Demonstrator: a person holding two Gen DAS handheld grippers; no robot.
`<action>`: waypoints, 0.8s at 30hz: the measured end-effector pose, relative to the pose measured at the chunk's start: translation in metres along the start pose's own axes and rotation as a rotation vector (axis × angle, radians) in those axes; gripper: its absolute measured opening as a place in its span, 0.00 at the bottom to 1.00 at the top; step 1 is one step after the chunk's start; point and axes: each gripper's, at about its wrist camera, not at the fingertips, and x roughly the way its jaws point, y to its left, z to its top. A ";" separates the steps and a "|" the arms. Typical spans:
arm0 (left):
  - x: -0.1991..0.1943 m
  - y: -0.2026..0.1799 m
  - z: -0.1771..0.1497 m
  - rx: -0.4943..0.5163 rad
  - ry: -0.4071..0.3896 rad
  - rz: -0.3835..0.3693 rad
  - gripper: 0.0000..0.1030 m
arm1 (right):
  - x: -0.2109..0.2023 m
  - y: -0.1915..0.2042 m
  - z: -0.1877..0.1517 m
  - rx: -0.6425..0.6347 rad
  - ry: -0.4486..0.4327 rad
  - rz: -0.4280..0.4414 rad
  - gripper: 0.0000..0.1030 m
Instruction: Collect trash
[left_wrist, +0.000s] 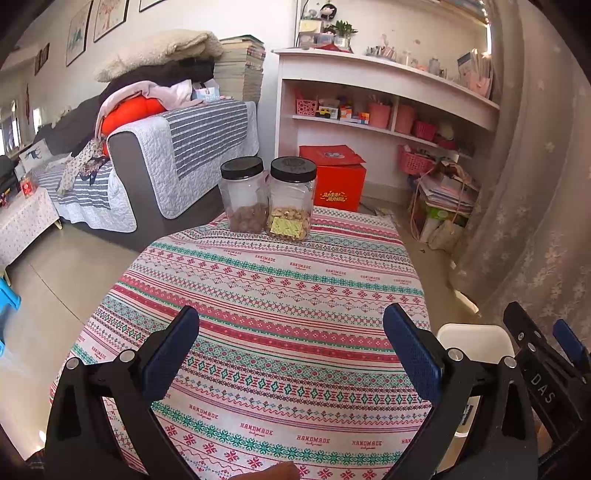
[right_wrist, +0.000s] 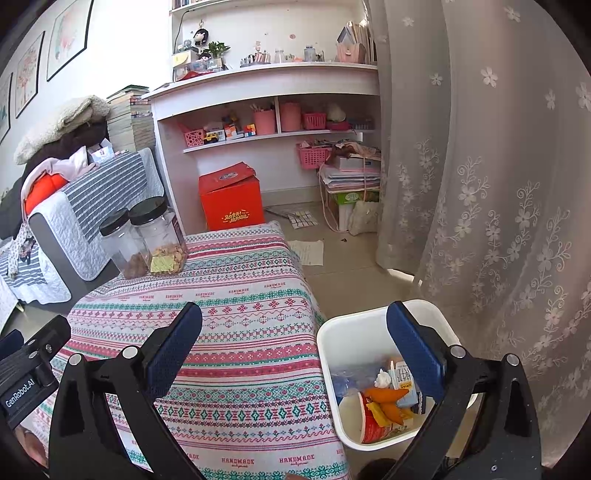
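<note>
A white trash bin (right_wrist: 345, 325) stands on the floor at the table's right side; it also shows in the left wrist view (left_wrist: 474, 339). It holds trash: a red paper cup (right_wrist: 371, 424), orange wrappers (right_wrist: 388, 400), a small carton (right_wrist: 402, 374) and clear plastic. My right gripper (right_wrist: 293, 341) is open and empty, its right finger over the bin, its left finger over the table. My left gripper (left_wrist: 291, 341) is open and empty above the patterned tablecloth (left_wrist: 280, 295).
Two black-lidded clear jars (left_wrist: 245, 194) (left_wrist: 291, 199) with snacks stand at the table's far edge. A grey sofa (left_wrist: 147, 166) is at the left, a white shelf (left_wrist: 369, 103) and red box (left_wrist: 334, 177) behind, a lace curtain (right_wrist: 498, 184) at the right.
</note>
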 end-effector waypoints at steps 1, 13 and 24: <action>0.000 0.000 0.000 0.000 0.000 0.000 0.94 | 0.000 0.000 0.000 0.000 0.000 0.000 0.93; 0.000 0.001 0.000 0.006 -0.001 0.005 0.94 | -0.001 0.003 -0.002 -0.012 0.006 0.013 0.93; 0.002 0.001 0.002 0.022 -0.021 -0.019 0.80 | 0.002 0.004 -0.002 -0.019 0.012 0.015 0.93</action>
